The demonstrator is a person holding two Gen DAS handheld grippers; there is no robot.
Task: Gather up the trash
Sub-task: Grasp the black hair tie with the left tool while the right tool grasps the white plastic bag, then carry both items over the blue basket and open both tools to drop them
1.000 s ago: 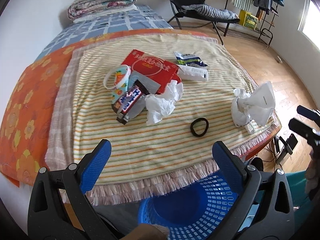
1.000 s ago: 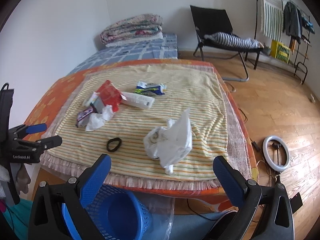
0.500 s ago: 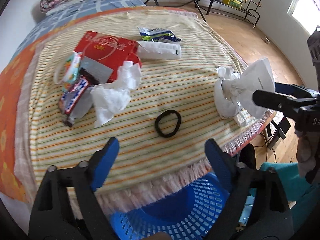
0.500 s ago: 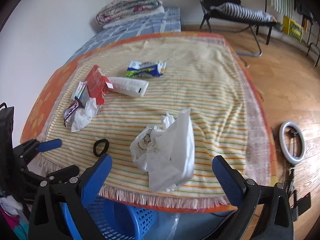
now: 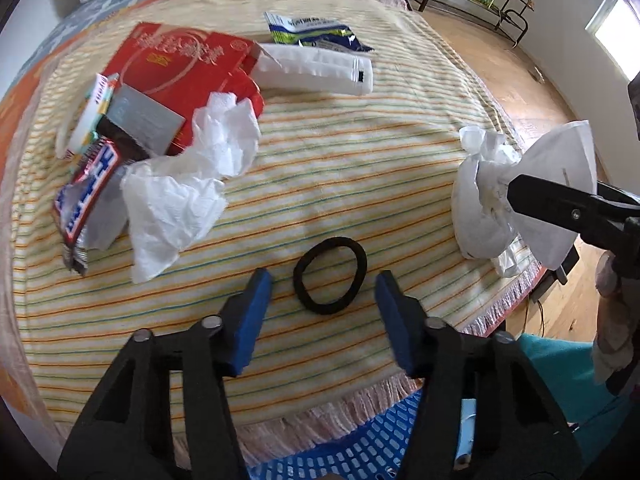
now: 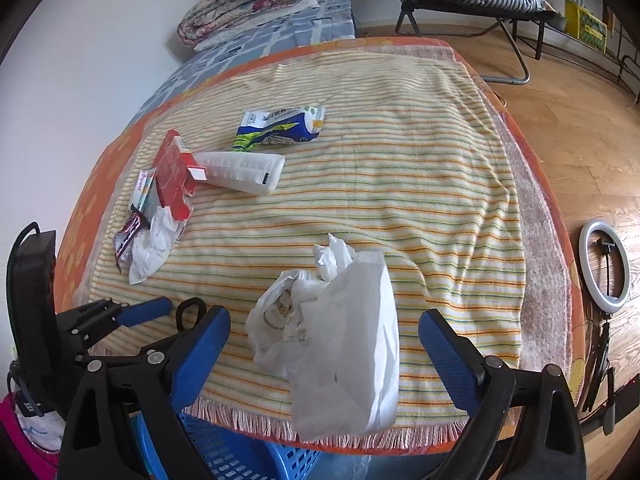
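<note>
Compared with a second earlier, the left gripper (image 5: 323, 280) had dropped close to the striped cloth and narrowed: its blue foam fingers (image 5: 252, 312), formerly spread wide above the bench edge, now flanked the black hair tie (image 5: 330, 275) on either side, apart from it and holding nothing. The right gripper (image 6: 324, 344) had likewise moved in over the crumpled white plastic bag (image 6: 340, 344), which now filled the space between its wide-spread fingers (image 6: 200, 356); whether they touched the bag could not be told.

The hair tie was a soft, matte fabric loop, slightly oval, lying flat on the towel-like cloth (image 5: 360, 152) with its thin orange and green stripes and fringed hem. The bag was thin, wrinkled film, bunched at one end, near the cloth's front edge. Farther back lay a crinkled white tissue (image 5: 188, 184), a glossy red cardboard box (image 5: 180, 60), a shiny candy wrapper (image 5: 86, 196), a flat white pouch (image 5: 320, 68) and a blue-green foil packet (image 5: 312, 32). A blue perforated plastic basket (image 5: 380, 440) sat below the bench edge.
</note>
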